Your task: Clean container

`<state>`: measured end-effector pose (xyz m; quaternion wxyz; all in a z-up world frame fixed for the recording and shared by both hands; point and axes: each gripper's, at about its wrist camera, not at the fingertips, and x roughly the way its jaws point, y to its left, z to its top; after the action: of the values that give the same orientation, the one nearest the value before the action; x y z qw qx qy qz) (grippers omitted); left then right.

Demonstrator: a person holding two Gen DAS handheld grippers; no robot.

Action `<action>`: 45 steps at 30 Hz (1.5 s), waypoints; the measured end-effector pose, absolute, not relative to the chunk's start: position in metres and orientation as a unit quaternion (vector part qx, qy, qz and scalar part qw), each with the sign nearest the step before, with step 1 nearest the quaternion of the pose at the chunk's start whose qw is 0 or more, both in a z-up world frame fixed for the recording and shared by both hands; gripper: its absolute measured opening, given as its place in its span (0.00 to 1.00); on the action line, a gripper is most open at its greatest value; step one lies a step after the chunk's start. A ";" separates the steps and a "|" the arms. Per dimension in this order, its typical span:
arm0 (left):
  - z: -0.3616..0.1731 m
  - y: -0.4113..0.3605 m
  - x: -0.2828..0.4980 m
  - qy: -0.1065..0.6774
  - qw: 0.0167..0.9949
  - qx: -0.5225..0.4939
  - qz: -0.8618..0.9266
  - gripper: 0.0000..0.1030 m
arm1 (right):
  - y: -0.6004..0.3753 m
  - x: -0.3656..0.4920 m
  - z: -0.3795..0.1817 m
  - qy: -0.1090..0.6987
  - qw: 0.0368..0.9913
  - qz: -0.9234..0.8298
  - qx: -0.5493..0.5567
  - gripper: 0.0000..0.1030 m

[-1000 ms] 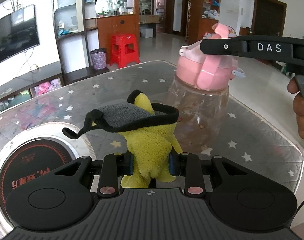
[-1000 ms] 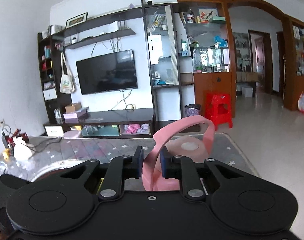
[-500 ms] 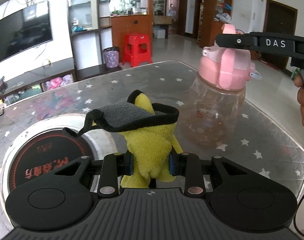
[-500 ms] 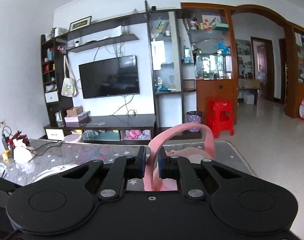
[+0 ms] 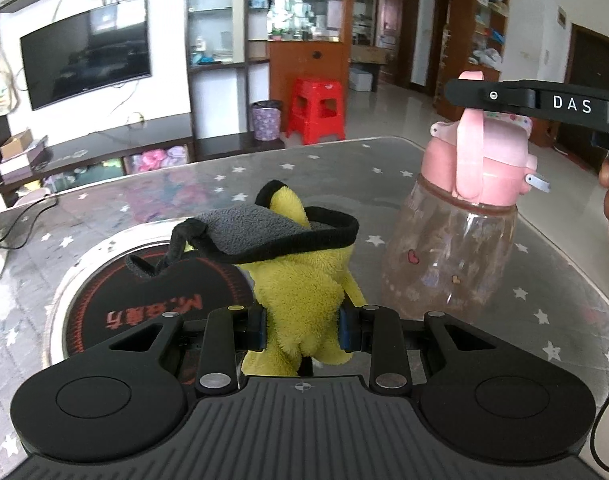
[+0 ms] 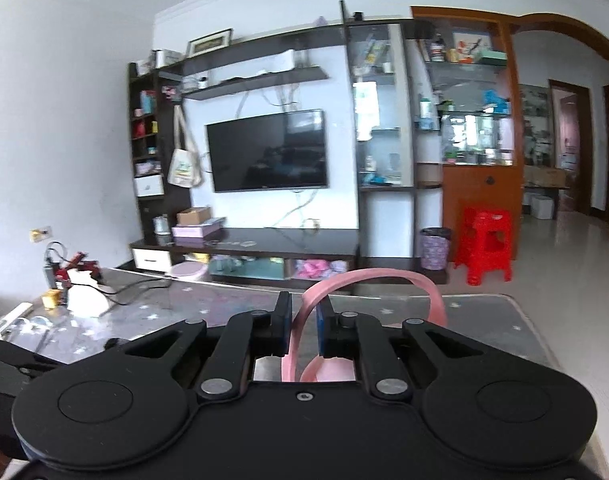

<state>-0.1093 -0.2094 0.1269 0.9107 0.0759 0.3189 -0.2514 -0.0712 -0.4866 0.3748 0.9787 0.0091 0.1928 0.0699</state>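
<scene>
A clear plastic bottle [image 5: 448, 252] with a pink lid [image 5: 484, 160] hangs just above the star-patterned table at the right of the left wrist view. My right gripper [image 6: 304, 330] is shut on the bottle's pink carry strap [image 6: 368, 276]; its black arm [image 5: 524, 100] crosses above the lid. My left gripper [image 5: 302, 328] is shut on a yellow and grey cleaning cloth [image 5: 300, 280], held left of the bottle and apart from it.
A round induction cooker [image 5: 116, 292] is set in the table [image 5: 264, 184] at the left. A cable and small items [image 6: 76, 292] lie at the table's far left end. A TV unit and a red stool [image 5: 318, 108] stand beyond the table.
The right gripper has lifted the bottle by its strap and carried it rightward. The left gripper and cloth have swung left, bringing more of the cooker into view.
</scene>
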 end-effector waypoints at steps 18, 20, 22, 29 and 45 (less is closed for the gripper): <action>0.132 -0.196 -0.123 0.323 0.912 0.061 -0.244 0.31 | -0.429 -0.042 0.343 0.198 0.966 0.163 -0.038 0.15; 0.133 -0.199 -0.125 0.321 0.911 0.061 -0.252 0.31 | -0.428 -0.050 0.341 0.199 0.966 0.159 -0.045 0.16; 0.135 -0.205 -0.128 0.315 0.911 0.062 -0.259 0.31 | -0.428 -0.059 0.341 0.199 0.966 0.152 -0.056 0.17; 0.147 -0.221 -0.137 0.295 0.909 0.064 -0.288 0.31 | -0.421 -0.091 0.333 0.176 0.969 0.124 -0.123 0.17; 0.132 -0.249 -0.154 0.305 0.901 0.064 -0.300 0.31 | -0.398 -0.125 0.303 0.154 0.976 0.115 -0.098 0.17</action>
<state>-0.1535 -0.2489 0.1323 0.9015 0.0644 0.3048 -0.3005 -0.1252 -0.3980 0.3032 0.9765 -0.0976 0.1543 0.1148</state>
